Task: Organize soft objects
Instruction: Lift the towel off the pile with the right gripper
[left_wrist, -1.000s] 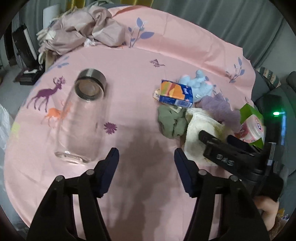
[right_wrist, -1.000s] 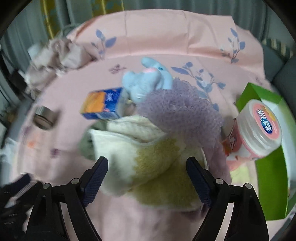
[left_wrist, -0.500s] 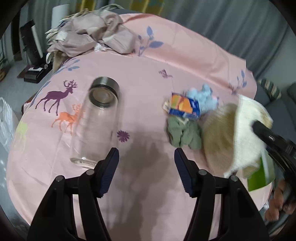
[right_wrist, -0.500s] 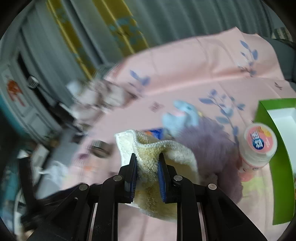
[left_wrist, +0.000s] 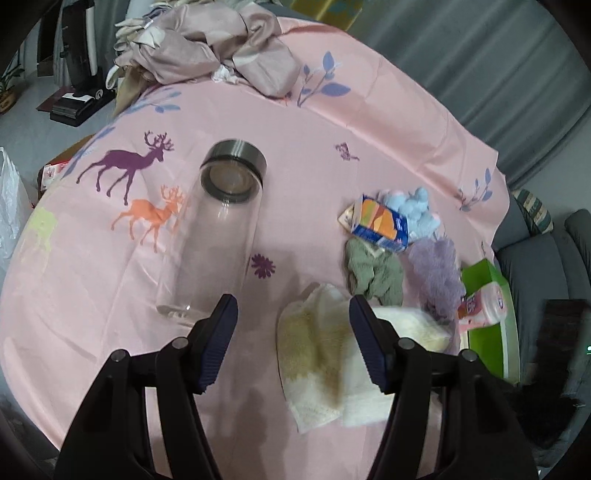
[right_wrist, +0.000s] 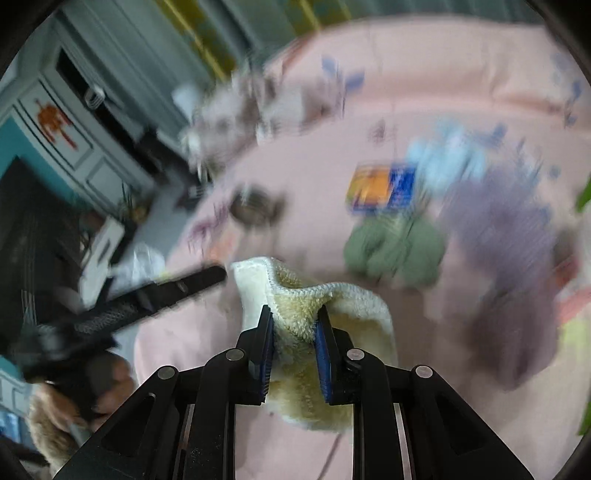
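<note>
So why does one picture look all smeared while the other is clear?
Right wrist view: background streaked by motion blur, yet the right tongs and pinched cream towel stay sharp. Left wrist view: mostly crisp, fisheye-bent, with soft shadows on the pink tablecloth.

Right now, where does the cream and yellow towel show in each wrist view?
Left wrist: the towel lies low and right of centre, partly behind the left claw's right finger.
Right wrist: the towel is at bottom centre, pinched in the right claw.
Shared landmark: the orange and blue carton, beyond the green cloth.
</note>
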